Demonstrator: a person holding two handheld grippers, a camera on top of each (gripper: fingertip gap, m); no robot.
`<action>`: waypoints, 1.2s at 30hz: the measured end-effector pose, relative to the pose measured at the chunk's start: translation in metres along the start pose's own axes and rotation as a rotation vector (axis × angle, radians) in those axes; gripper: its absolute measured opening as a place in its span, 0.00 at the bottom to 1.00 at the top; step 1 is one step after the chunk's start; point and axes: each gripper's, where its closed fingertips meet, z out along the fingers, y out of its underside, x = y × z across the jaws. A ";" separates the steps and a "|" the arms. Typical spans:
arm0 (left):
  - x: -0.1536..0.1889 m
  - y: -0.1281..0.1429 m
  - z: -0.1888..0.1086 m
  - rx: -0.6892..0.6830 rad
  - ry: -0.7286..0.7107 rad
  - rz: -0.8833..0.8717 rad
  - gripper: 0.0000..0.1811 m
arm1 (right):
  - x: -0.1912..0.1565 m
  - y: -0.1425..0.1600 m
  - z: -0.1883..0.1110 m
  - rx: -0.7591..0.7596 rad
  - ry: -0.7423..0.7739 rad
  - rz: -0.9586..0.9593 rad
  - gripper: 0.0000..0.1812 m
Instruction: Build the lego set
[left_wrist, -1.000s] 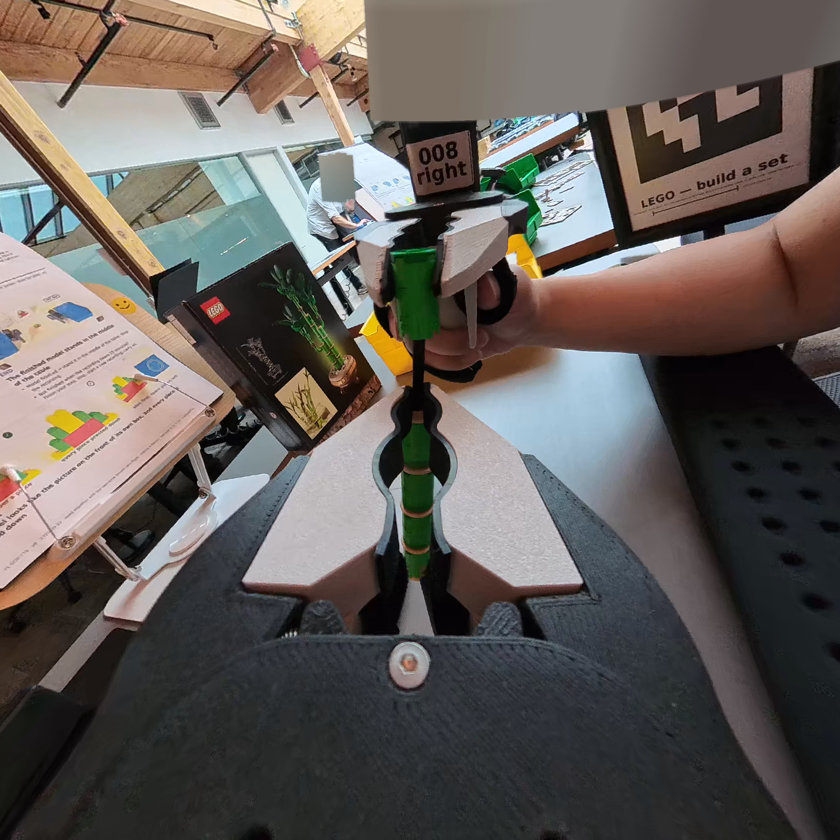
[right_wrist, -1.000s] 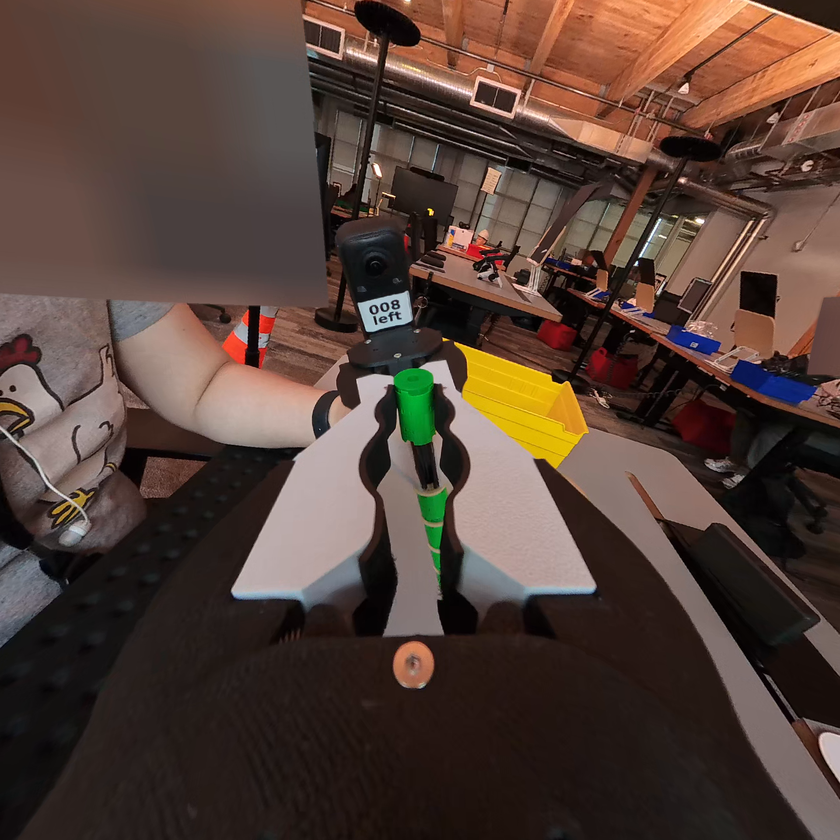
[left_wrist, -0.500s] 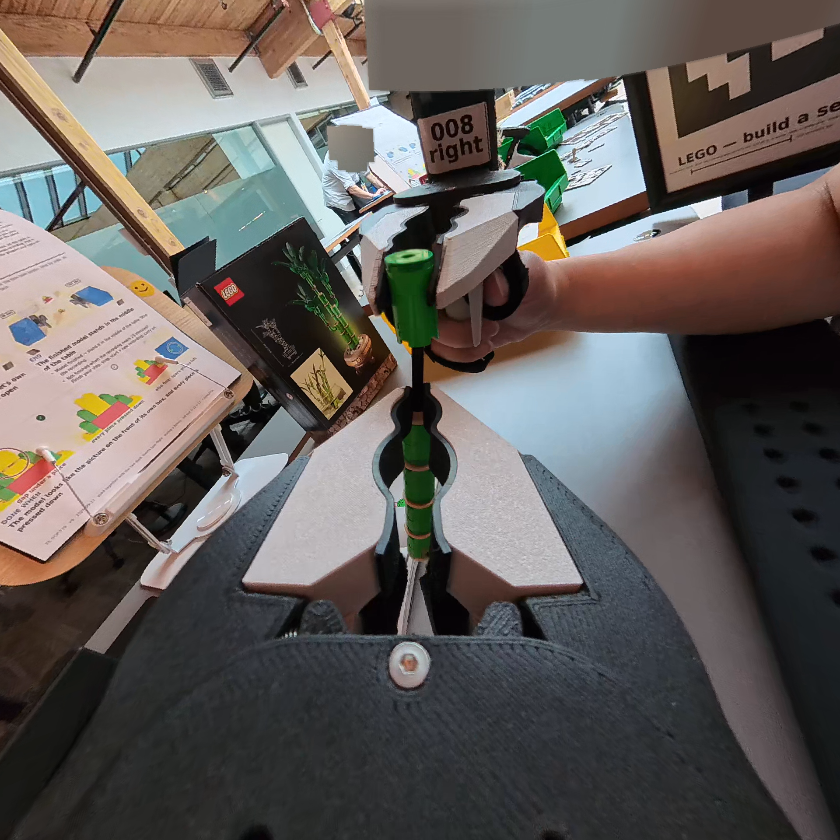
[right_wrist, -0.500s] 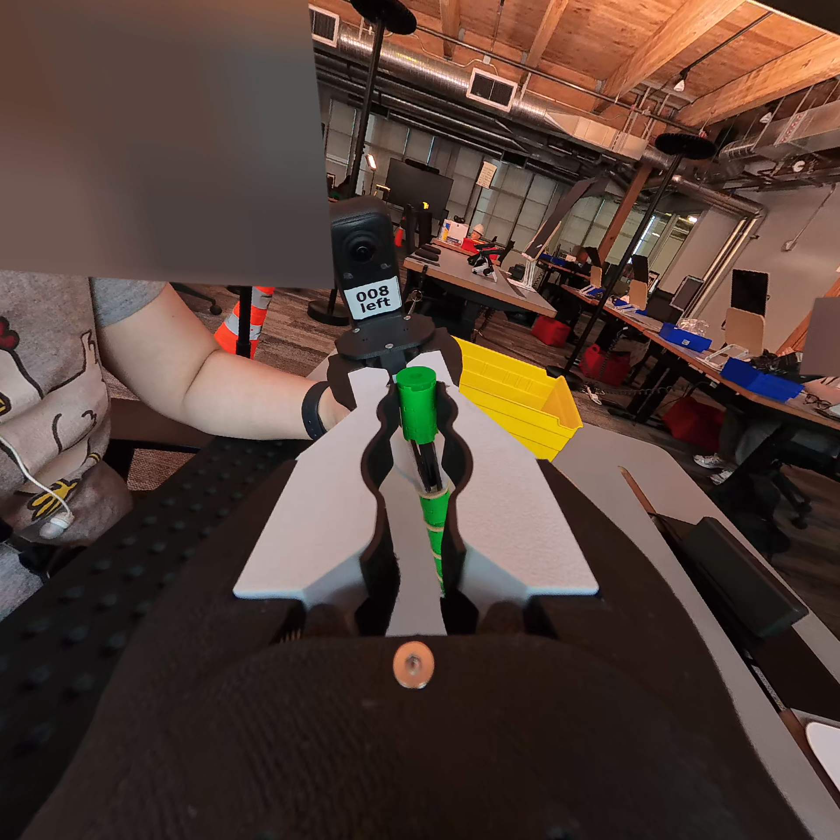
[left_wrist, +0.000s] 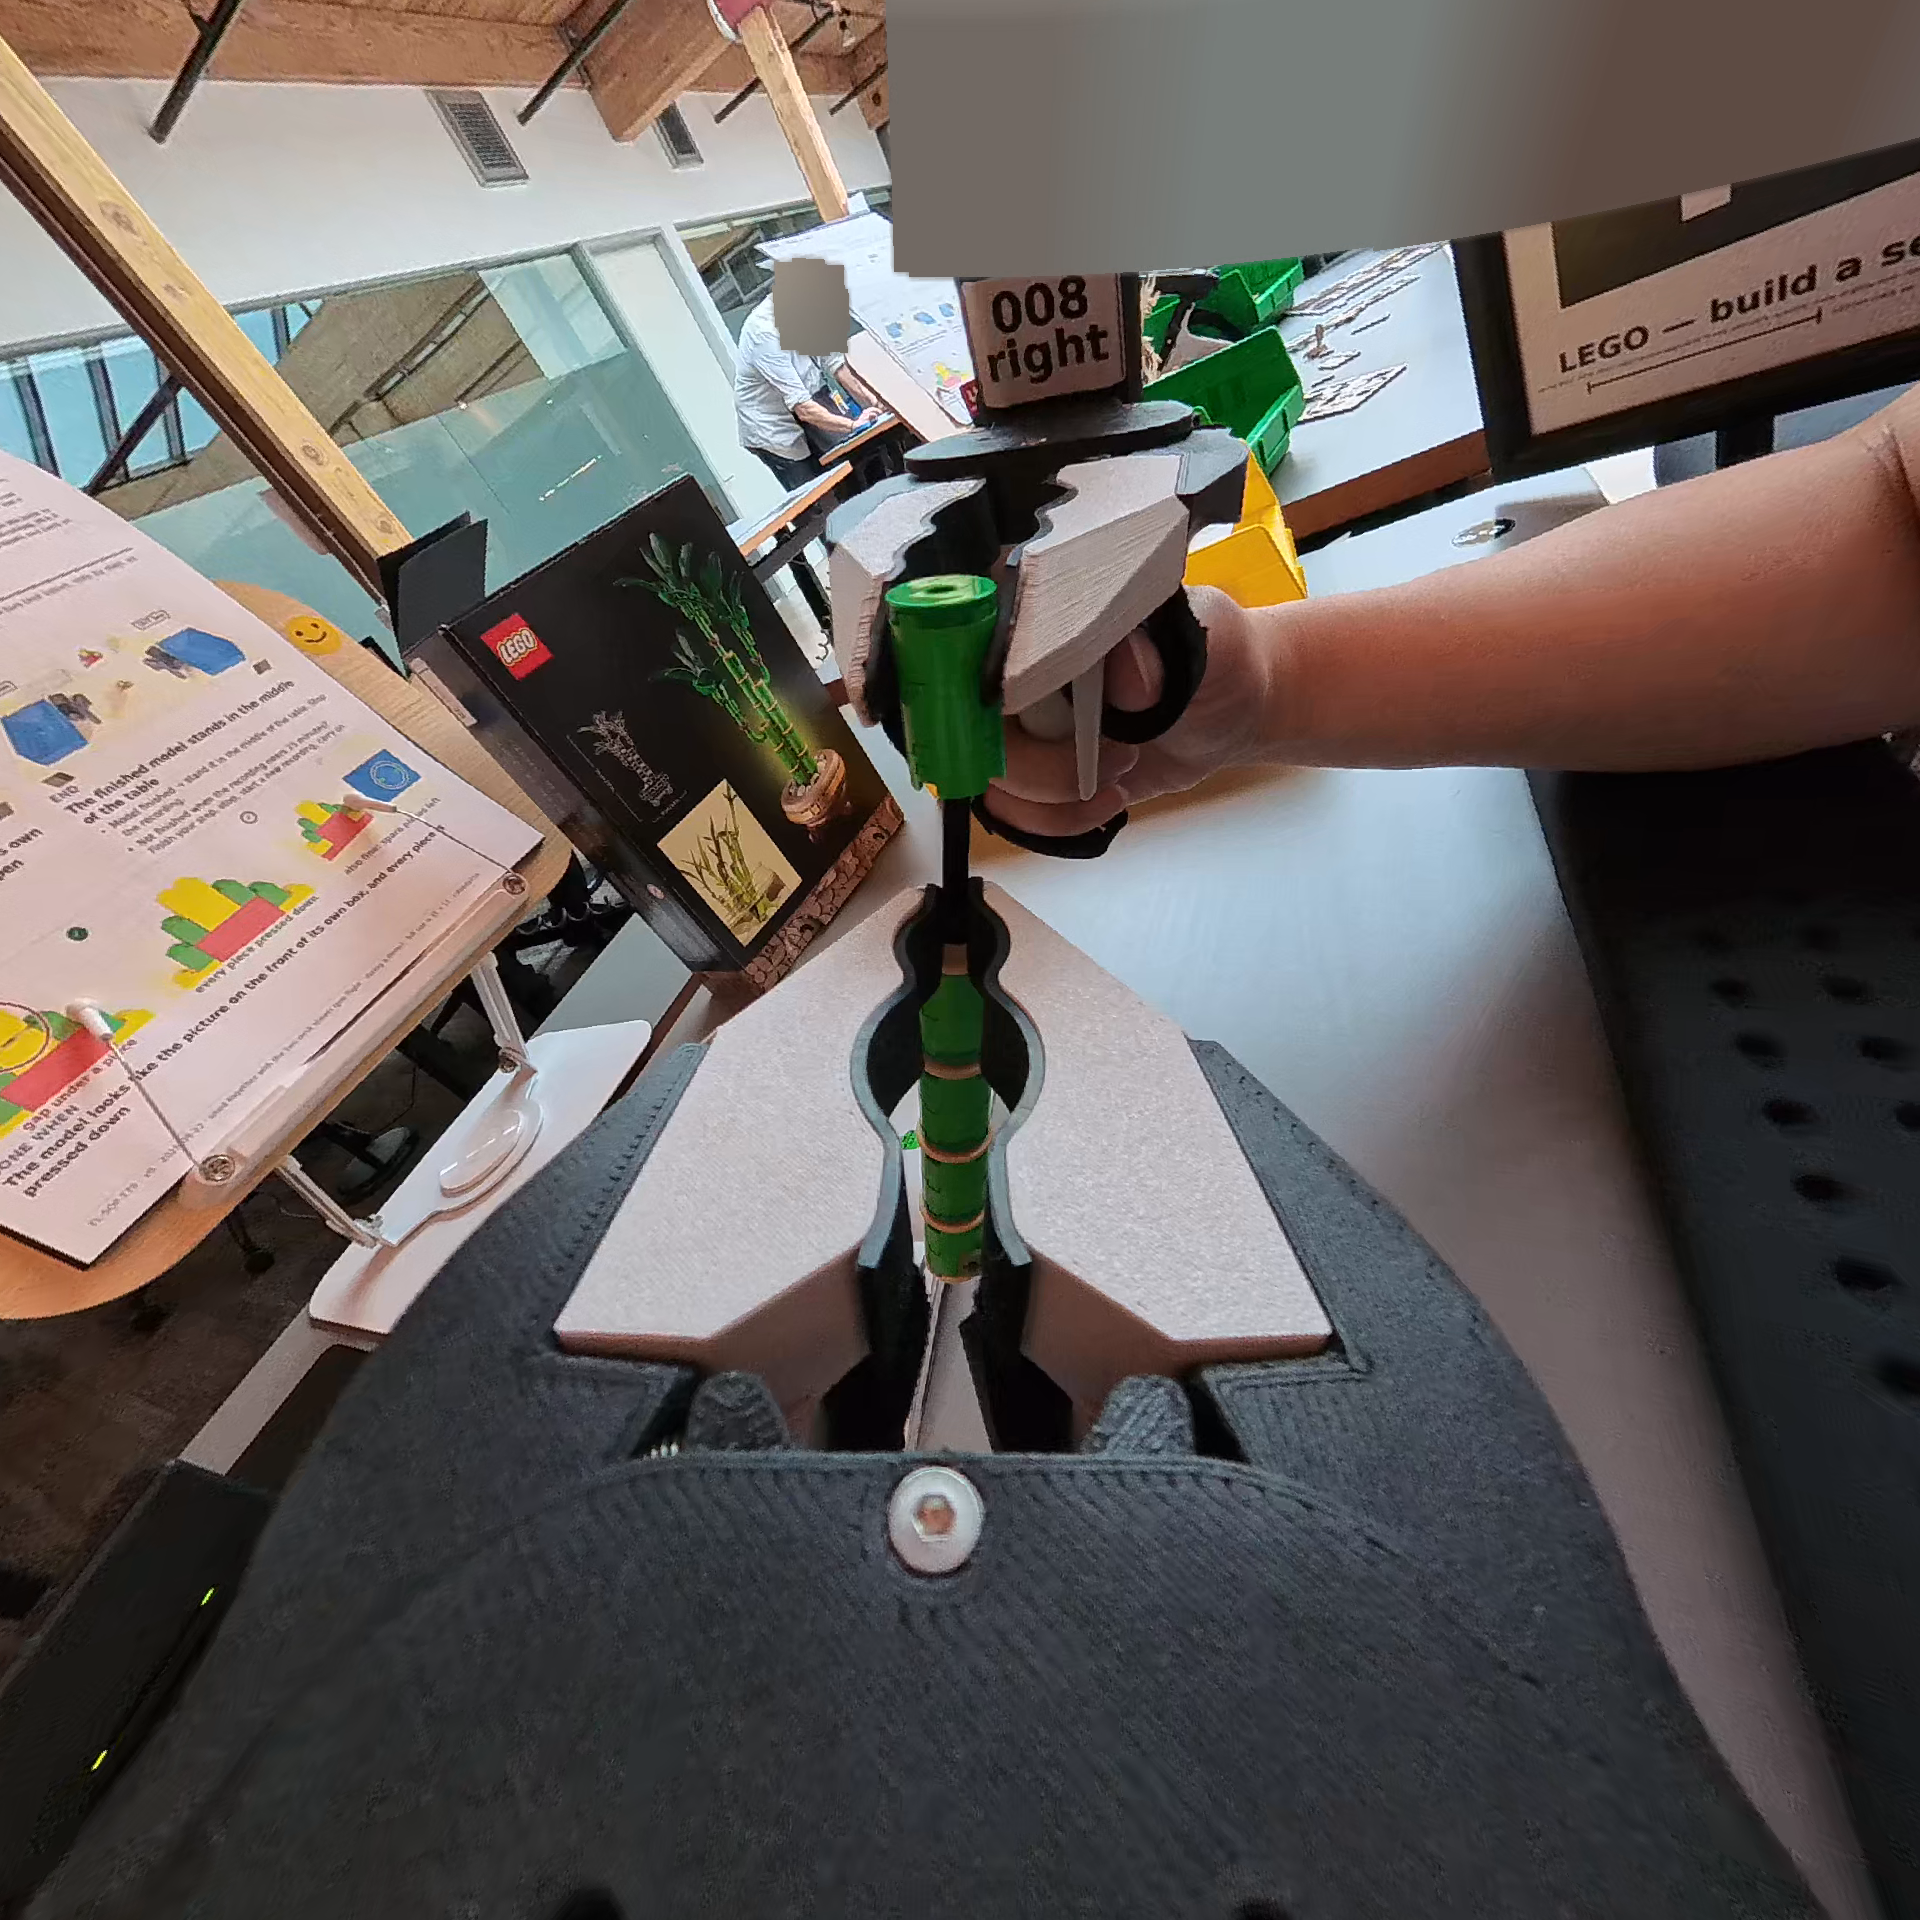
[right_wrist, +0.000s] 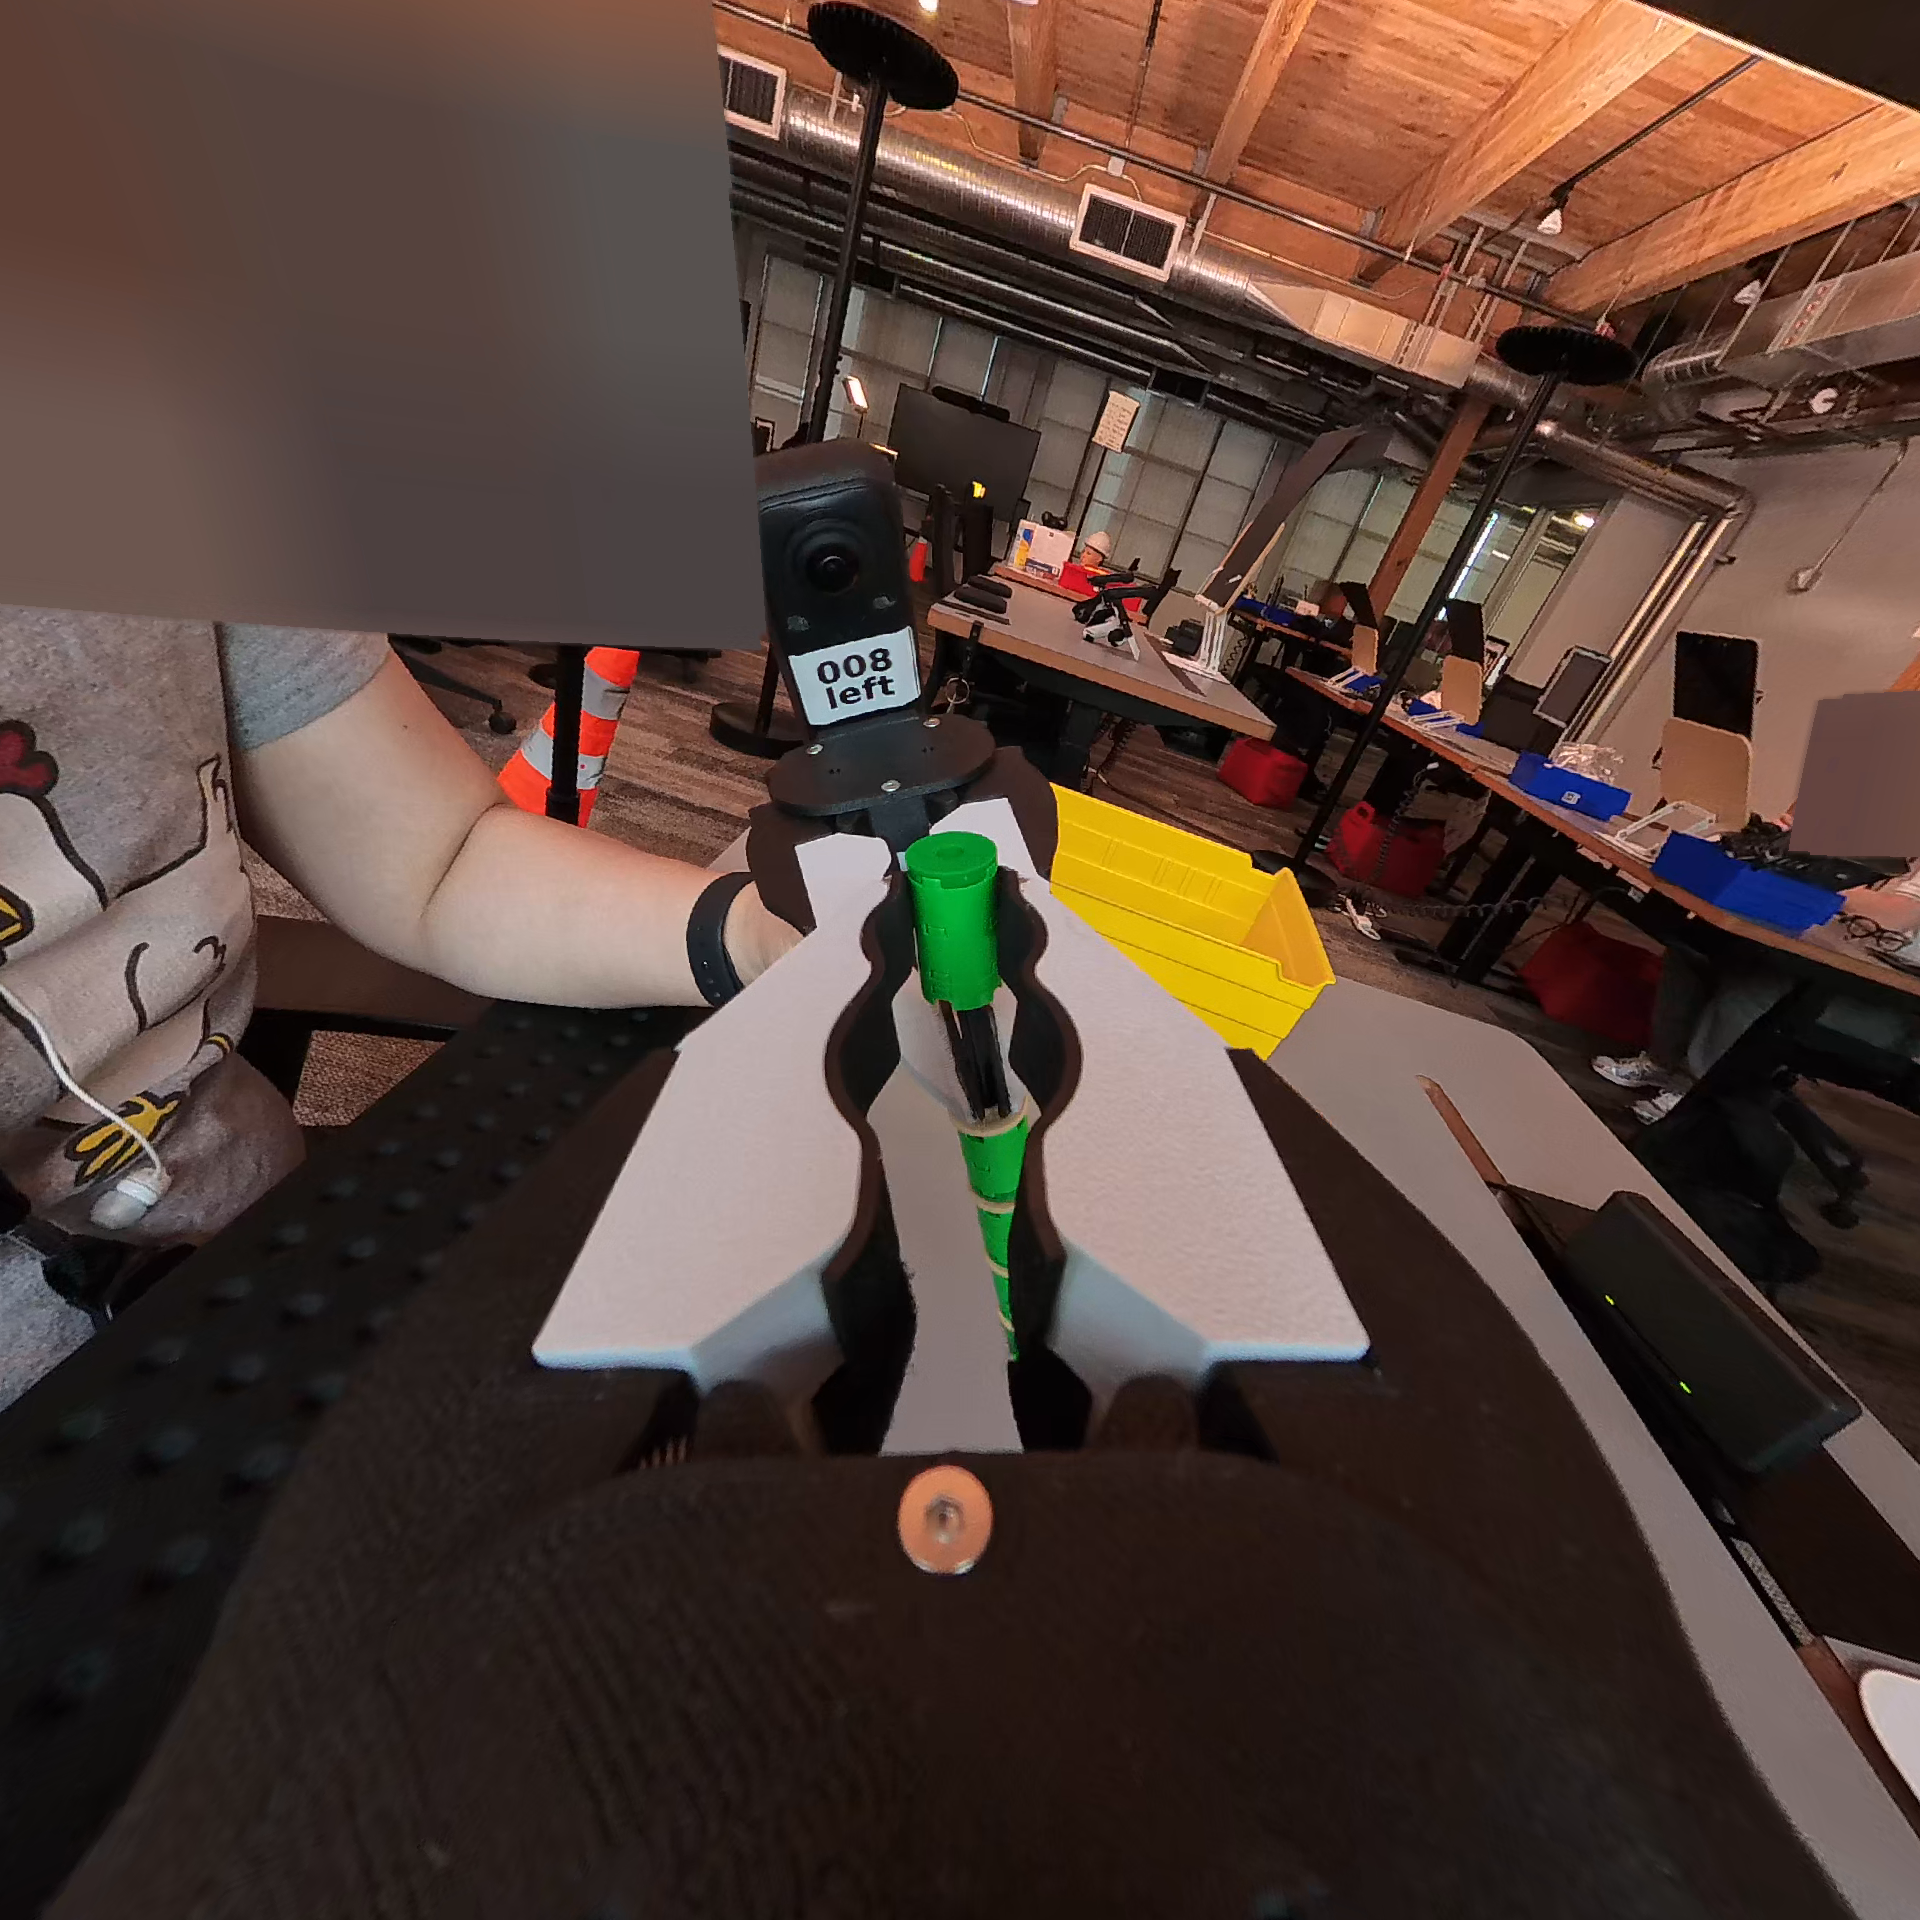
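Through my left wrist view, my left gripper (left_wrist: 948, 1091) was clenched on a green banded stalk (left_wrist: 952, 1132) with a thin black rod (left_wrist: 954, 862) rising from it. Beyond it, my right gripper (left_wrist: 951, 665) clasped a green cylinder (left_wrist: 943, 686) threaded on that rod. Below lay the pale grey counter (left_wrist: 1351, 987), carrying a black box (left_wrist: 665, 727) pictured with bamboo and an instruction sheet (left_wrist: 208, 831) on a stand; a black pegged mat (left_wrist: 1787, 1091) ran along the right.

Through my right wrist view, my right gripper (right_wrist: 951, 935) was clamped on the green cylinder (right_wrist: 952, 925), the rod (right_wrist: 982, 1070) and stalk (right_wrist: 992, 1216) angling down below it. A yellow bin (right_wrist: 1174, 914) sat behind, and the room stretched into rows of desks (right_wrist: 1091, 665) under a timber ceiling (right_wrist: 1351, 125).
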 end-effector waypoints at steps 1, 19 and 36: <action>0.000 0.000 0.000 0.001 0.000 0.000 0.01 | 0.000 0.000 0.000 0.002 0.001 -0.006 0.08; -0.006 0.006 -0.001 0.019 0.059 -0.142 0.01 | 0.019 0.003 0.001 0.067 0.056 0.168 0.19; -0.035 0.062 0.004 -0.121 -0.005 -0.413 0.01 | 0.049 0.060 -0.037 -0.096 0.347 0.257 0.12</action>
